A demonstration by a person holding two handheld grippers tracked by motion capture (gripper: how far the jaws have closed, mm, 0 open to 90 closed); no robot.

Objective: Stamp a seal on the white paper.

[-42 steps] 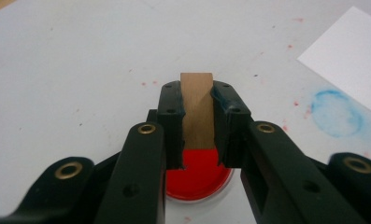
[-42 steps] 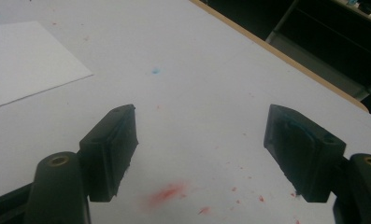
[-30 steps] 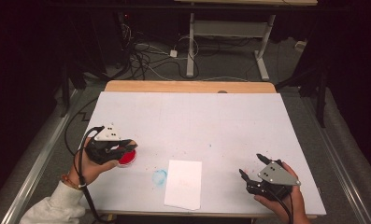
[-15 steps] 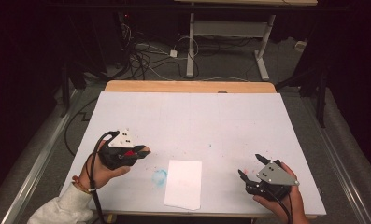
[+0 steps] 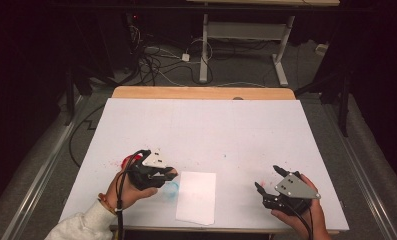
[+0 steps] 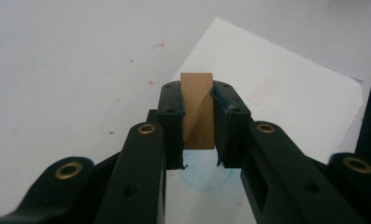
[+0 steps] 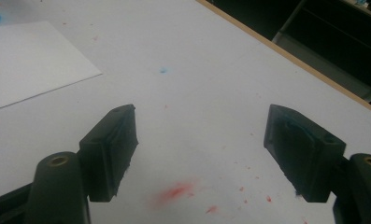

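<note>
A sheet of paper (image 5: 196,196) lies on the surface (image 5: 211,130) near its front edge, between the two grippers. The left gripper (image 5: 158,172) sits just left of the sheet, a block (image 6: 197,109) between its fingers (image 6: 170,116). The right gripper (image 5: 268,180) rests well to the sheet's right, near the front right corner.

The white table (image 5: 206,130) carried a sheet of paper (image 5: 196,196) — with red and blue stains (image 7: 176,191) around.
</note>
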